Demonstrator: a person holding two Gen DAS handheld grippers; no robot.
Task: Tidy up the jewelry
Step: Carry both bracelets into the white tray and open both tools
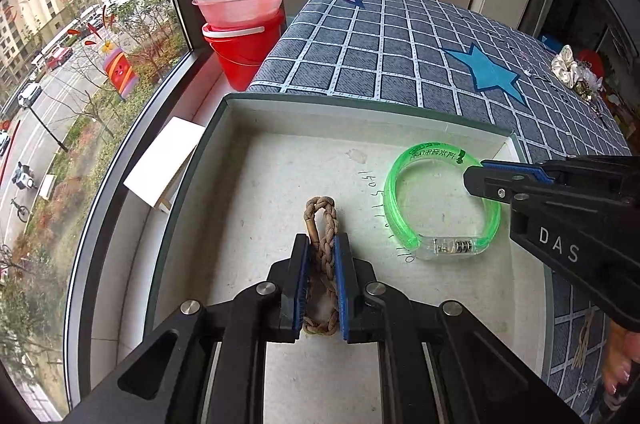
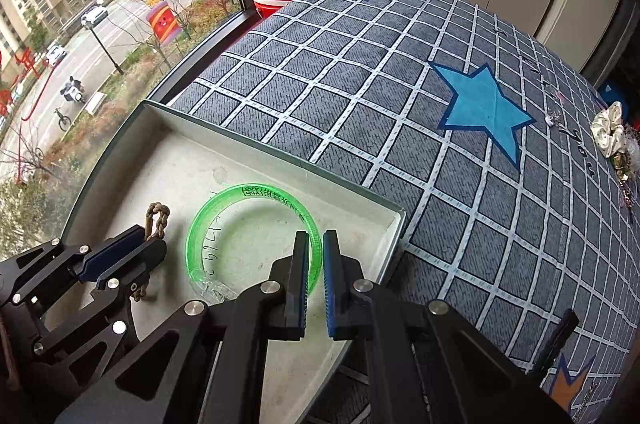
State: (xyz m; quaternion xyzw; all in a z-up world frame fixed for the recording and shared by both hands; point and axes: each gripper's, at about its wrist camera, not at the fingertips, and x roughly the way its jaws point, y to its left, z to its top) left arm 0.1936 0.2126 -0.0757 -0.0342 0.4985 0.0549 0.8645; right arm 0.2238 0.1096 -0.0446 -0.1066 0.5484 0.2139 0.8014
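A large surface covered by a grey cloth with a white grid and coloured stars [image 2: 360, 96] is being shown beside a window, with a blue star [image 1: 490, 72] printed near its middle. At the near corner of that cloth, a shallow, square, white-lined box with a grey-green rim [image 1: 280, 160] is being used to hold the jewelry. Beyond it, by the window, a red plastic bucket [image 1: 244, 52] is being topped by a translucent pink plastic basin [image 1: 240, 0]. At the far right edge of the cloth, a cream satin scrunchie with a small heap of other trinkets [image 2: 608, 136] is being left well apart from the box.

Inside the box, a translucent green plastic bangle with a clear clasp section [image 1: 400, 180] is being held by the right gripper [image 2: 316, 256]: its blue-padded fingers are being kept narrow, closed on the bangle's right-hand arc, as seen in the right wrist view. The bangle appears to be lying on or just above the box floor, over some handwritten digits.

To the left of the bangle, a tan braided rope bracelet [image 1: 322, 224] is being pinched by the left gripper [image 1: 322, 252], the jaws being drawn close with the braid running lengthwise between the pads and its looped end sticking out past the fingertips, over the box floor.
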